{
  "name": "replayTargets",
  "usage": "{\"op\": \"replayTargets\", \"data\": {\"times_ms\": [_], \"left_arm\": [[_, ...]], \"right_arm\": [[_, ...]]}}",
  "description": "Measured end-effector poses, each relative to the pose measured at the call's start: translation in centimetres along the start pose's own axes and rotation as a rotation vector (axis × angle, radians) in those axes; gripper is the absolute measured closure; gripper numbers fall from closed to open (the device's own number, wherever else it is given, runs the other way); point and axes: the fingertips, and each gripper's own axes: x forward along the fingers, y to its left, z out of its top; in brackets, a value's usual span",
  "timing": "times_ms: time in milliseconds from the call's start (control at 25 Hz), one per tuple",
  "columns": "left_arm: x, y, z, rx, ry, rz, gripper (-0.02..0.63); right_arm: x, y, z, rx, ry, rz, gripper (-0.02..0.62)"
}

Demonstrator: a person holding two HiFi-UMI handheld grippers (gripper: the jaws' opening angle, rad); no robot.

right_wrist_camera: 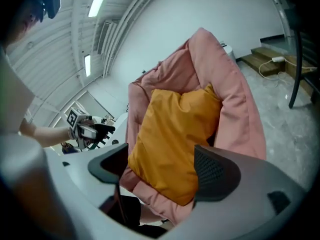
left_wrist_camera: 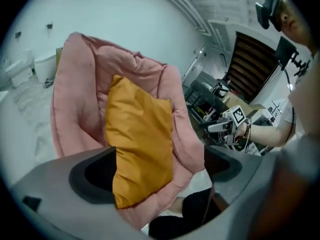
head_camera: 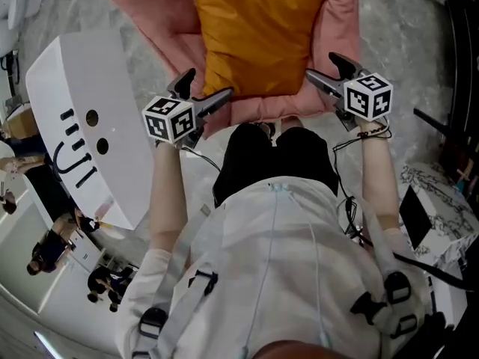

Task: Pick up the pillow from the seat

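One pillow [head_camera: 258, 36], top cut off, on one seat [head_camera: 340, 21]; left gripper [head_camera: 207, 86] and right gripper [head_camera: 320, 66] flank it, wide open, holding nothing.

Lab-like hall, strip-lit ribbed ceiling [right_wrist_camera: 60, 39], equipment clutter [left_wrist_camera: 207, 96], marbled floor [head_camera: 408, 36]

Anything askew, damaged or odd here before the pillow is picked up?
Nothing stands out: the orange pillow lies intact in the pink seat, and the left gripper and right gripper hover open near its front corners.

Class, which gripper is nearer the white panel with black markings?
Left. The left gripper hovers beside the white panel; the right gripper is across the orange pillow, farther off.
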Motion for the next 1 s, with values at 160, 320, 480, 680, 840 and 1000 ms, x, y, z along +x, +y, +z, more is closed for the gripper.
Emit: {"op": "replayTargets", "data": {"times_ms": [160,320,480,680,840,1000], "left_arm": [[3.8,3.6,-2.7,-0.066,0.091,0.021,0.075],[8.1,7.6,-3.7,-0.085,0.141,0.037,0.073],[10.8,11.2,-4.5,-0.065,0.185,0.050,0.071],[13.9,14.4,-6.1,-0.042,0.239,0.007,0.071],[15.5,14.6,-5.9,-0.056,0.237,-0.050,0.071],[16.8,13.9,-5.7,-0.050,0.242,-0.099,0.071]], "right_arm": [[4.2,-2.3,-1.7,0.101,0.032,0.033,0.204],[8.3,-5.8,-3.0,0.184,0.073,0.007,0.204],[11.9,-9.6,-6.0,0.252,0.146,-0.071,0.204],[15.7,-12.7,-6.6,0.241,0.179,-0.137,0.201],[16.7,-11.9,-6.7,0.197,0.210,-0.110,0.201],[16.1,-11.6,-6.1,0.203,0.173,-0.102,0.201]]}}
